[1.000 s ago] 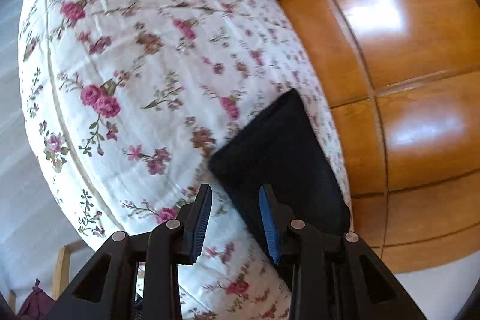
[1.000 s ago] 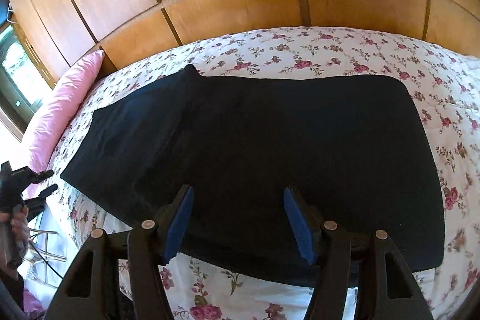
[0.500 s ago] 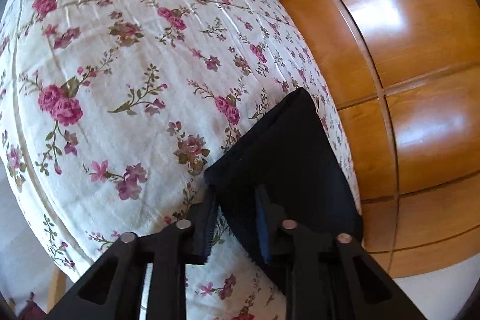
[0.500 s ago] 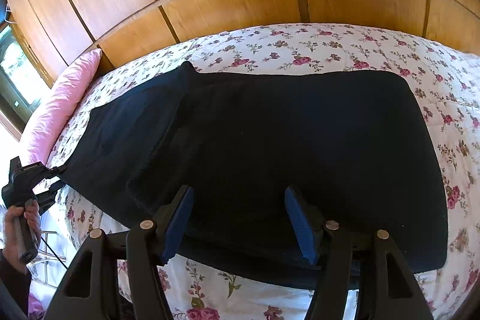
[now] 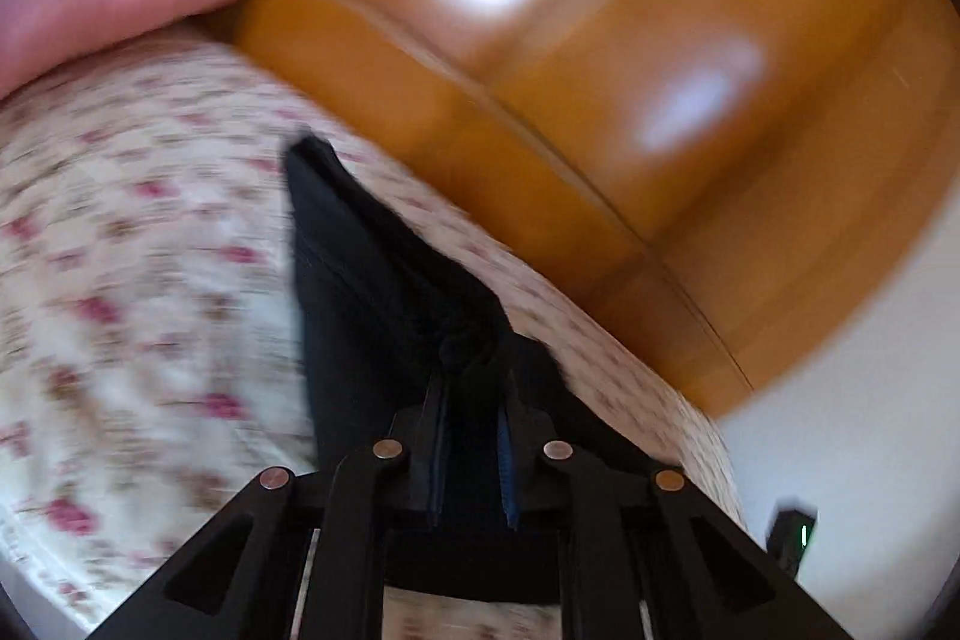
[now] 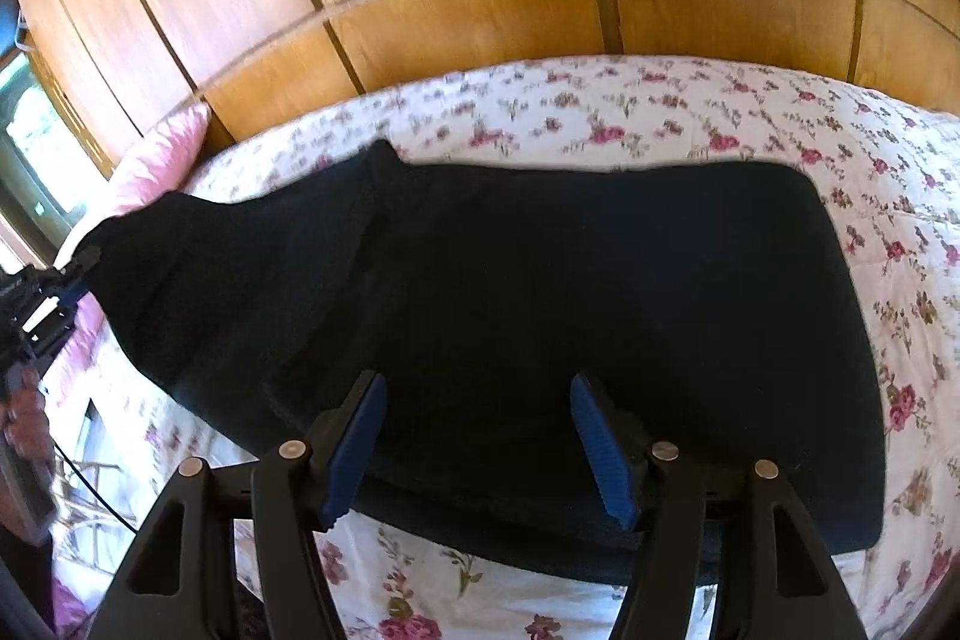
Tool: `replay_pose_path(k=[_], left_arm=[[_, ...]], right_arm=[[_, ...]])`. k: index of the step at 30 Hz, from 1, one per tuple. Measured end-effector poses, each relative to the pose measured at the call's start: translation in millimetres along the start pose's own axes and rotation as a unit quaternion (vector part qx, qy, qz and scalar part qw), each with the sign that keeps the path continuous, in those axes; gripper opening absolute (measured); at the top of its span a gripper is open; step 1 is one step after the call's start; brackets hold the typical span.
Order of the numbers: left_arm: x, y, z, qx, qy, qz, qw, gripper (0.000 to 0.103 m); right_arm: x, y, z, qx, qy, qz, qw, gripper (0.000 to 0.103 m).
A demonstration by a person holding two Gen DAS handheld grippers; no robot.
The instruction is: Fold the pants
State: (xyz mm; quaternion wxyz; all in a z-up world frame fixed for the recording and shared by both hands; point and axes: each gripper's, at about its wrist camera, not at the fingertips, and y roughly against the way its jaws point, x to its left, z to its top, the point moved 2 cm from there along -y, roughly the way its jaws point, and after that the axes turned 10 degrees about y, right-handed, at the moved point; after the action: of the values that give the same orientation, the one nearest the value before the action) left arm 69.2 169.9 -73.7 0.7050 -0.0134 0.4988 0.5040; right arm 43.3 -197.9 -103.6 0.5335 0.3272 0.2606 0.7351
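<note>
Left gripper (image 5: 471, 451): jaws closing, clamped on the hem corner of the black pants (image 6: 540, 316), corner lifted off the floral bedspread (image 6: 690, 112).
Right gripper (image 6: 480, 445): jaws apart, empty, poised over the near edge.
Pants: flat across the bed, waist end to the right.
Risks: thin pinch slipping mid-carry; unpinned cloth dragging, skewing the fold; layers separating.
</note>
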Motion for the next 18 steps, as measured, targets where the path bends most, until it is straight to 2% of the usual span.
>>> replay_pose_path(k=[1,3,5,7,11,15,18], left_arm=[[-15,-10,-8,0.016,-0.026,-0.011,0.9995,0.013],[-32,-24,-20,0.037,-0.055,-0.022,0.9976,0.013],[-47,-38,-34,0.06,-0.083,-0.027,0.9944,0.013],[-57,-49,-48,0.078,-0.104,-0.028,0.9911,0.013],[-66,-59,-64,0.097,-0.124,-0.026,0.9872,0.013],[-71,-64,-73,0.104,-0.138,-0.022,0.9846,0.013],[-72,-62,-79,0.105,-0.157,-0.017,0.982,0.013]], right_arm=[[1,2,3,-0.005,-0.004,0.018,1.0,0.065],[3,6,15,-0.014,-0.018,0.079,0.997,0.065],[8,4,29,-0.019,-0.028,0.145,0.989,0.065],[14,-2,43,-0.017,-0.041,0.207,0.977,0.066],[34,-28,66,-0.001,-0.055,0.291,0.955,0.073],[53,-64,82,0.028,-0.066,0.311,0.948,0.075],[67,-94,94,0.058,-0.053,0.287,0.955,0.075]])
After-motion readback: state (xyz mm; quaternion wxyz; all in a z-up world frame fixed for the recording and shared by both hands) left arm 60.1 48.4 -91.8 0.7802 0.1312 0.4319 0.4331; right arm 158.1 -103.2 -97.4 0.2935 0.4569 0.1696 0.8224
